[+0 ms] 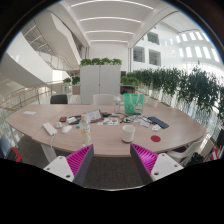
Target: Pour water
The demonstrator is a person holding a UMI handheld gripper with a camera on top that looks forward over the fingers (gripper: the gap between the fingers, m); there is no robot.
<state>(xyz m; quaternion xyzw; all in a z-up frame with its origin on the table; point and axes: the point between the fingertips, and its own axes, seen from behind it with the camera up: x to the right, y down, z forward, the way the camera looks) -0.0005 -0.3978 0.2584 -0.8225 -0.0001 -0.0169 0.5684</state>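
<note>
Bottle (pixel 86 128) stands on table (pixel 40 118), beyond open tongs (pixel 113 161).

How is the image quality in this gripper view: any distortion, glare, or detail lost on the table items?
Gripper view: strong fisheye bend curves the table edge and ceiling lights; windows behind the plants glare bright; small table items too tiny to identify; open tongs with pink pads show clearly.

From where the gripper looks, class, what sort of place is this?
Probably an office atrium or meeting area: a long oval wooden table with chairs, rows of indoor plants, upper floors and ceiling light strips. The open gripper holds nothing.
</note>
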